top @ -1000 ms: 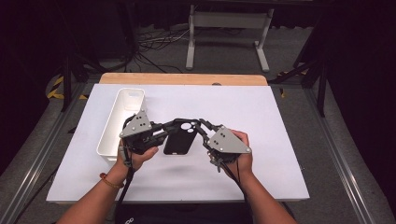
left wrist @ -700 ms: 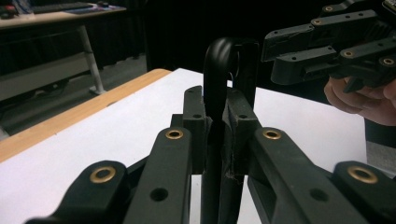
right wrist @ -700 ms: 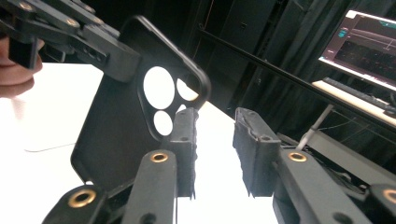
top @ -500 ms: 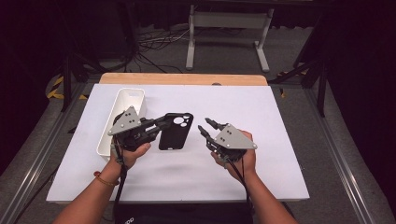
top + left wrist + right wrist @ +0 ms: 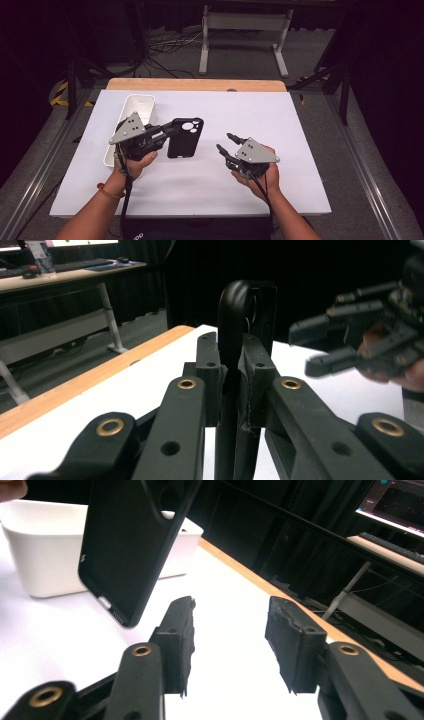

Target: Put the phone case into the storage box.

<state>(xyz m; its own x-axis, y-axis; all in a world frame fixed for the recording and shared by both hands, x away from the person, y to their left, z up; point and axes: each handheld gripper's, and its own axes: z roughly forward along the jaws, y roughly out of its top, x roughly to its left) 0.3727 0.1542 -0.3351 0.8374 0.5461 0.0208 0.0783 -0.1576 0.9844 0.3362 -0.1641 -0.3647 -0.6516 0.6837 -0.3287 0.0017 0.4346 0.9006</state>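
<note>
High view, left tongs (image 5: 172,129) clamping phone case (image 5: 184,138) (held edgewise), right tongs (image 5: 229,141) apart, jaws just opening, empty.

Black phone case (image 5: 184,137) held above table, edge pinched.

Overhead view; two close tong-mounted views

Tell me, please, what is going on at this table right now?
A person works a claw in each hand over a white table. The left claw is clamped on the edge of a black phone case, holding it up near a white bin. The right claw, whose jaws have just been opening, holds nothing and sits apart from the case.
</note>
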